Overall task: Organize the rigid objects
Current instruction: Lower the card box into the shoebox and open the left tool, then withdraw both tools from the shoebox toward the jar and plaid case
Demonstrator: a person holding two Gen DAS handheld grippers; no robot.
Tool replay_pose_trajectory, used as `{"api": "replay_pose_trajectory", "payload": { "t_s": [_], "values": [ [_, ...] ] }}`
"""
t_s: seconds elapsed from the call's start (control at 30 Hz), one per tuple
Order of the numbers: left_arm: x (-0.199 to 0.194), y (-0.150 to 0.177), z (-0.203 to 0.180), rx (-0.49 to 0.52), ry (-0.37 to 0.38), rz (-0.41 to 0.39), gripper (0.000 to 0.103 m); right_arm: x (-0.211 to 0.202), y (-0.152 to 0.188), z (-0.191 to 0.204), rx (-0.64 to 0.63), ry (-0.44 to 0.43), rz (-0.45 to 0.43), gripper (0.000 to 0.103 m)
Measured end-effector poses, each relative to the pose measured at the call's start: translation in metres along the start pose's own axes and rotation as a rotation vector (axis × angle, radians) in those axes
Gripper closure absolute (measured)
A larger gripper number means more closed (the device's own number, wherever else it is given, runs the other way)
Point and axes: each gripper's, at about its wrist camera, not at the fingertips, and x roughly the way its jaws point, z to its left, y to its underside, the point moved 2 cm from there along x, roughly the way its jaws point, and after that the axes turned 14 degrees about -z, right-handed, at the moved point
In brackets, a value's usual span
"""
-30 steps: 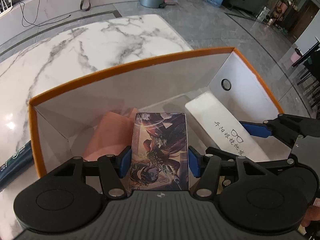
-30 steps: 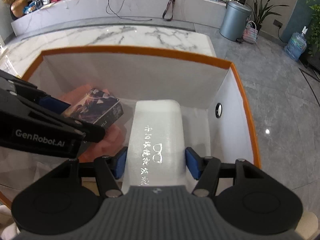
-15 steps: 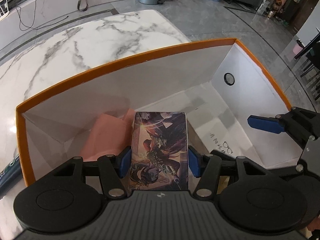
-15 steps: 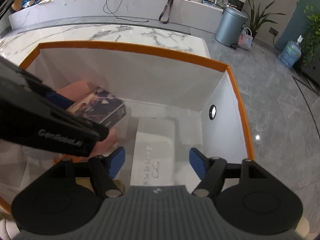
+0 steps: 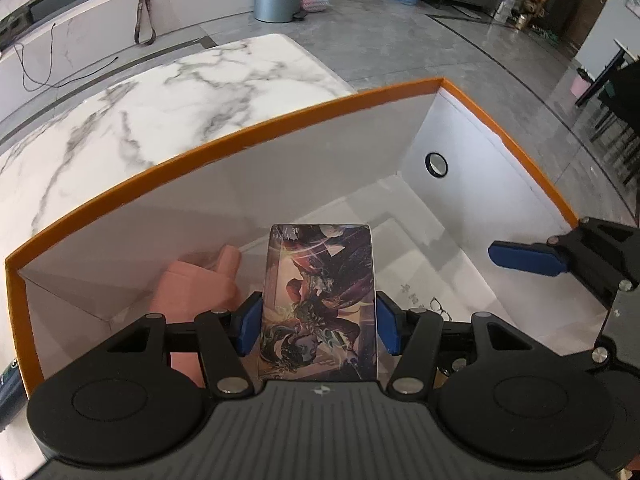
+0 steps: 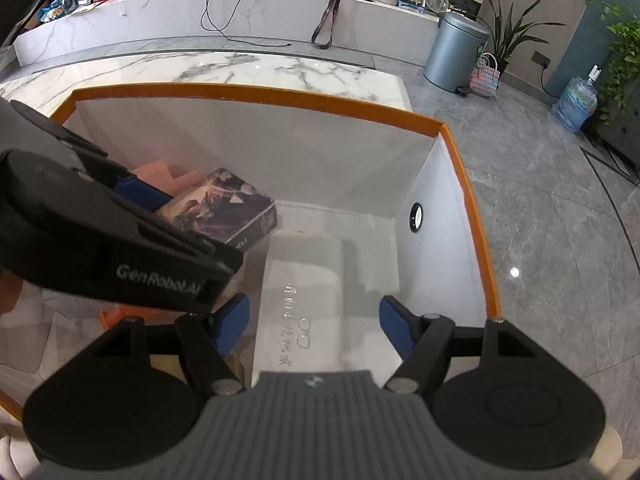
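Left wrist view: the left gripper [image 5: 319, 322] pinches a glossy, flat rectangular card box [image 5: 320, 300] with dark fantasy artwork at lower centre, above the white-walled, orange-rimmed bin [image 5: 256, 128]. A pink matte object [image 5: 196, 288] lies inside at left. Right wrist view: the right gripper [image 6: 314, 322] is spread, its blue pads flanking a smooth white rounded case [image 6: 300, 300] resting on the bin floor at centre.

The left gripper [image 5: 319, 327] clamps an illustrated card box [image 5: 320, 300] above the orange-rimmed box [image 5: 224, 144], whose left corner holds a pink item [image 5: 196, 288].
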Motion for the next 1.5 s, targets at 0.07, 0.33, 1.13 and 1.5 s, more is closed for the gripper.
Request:
{"api": "replay_pose_trajectory", "payload": {
  "t_s": [0.07,0.33,1.13,1.5],
  "values": [
    [0.0,0.0,-0.003,0.016,-0.004,0.004,0.036,0.0,0.001,0.001,0.0,0.0,0.001,0.03],
    [-0.004,0.002,-0.003,0.019,-0.004,0.01,0.024,-0.002,0.002,0.004,-0.005,-0.003,0.0,0.026],
    [-0.084,-0.015,0.01,-0.08,0.056,-0.139,0.012,-0.058,-0.024,0.024,-0.03,0.035,-0.106,0.014],
    [-0.154,-0.013,0.046,-0.095,-0.026,-0.247,0.012,-0.091,-0.053,0.076,-0.035,-0.085,-0.192,0.013]
  ]
}}
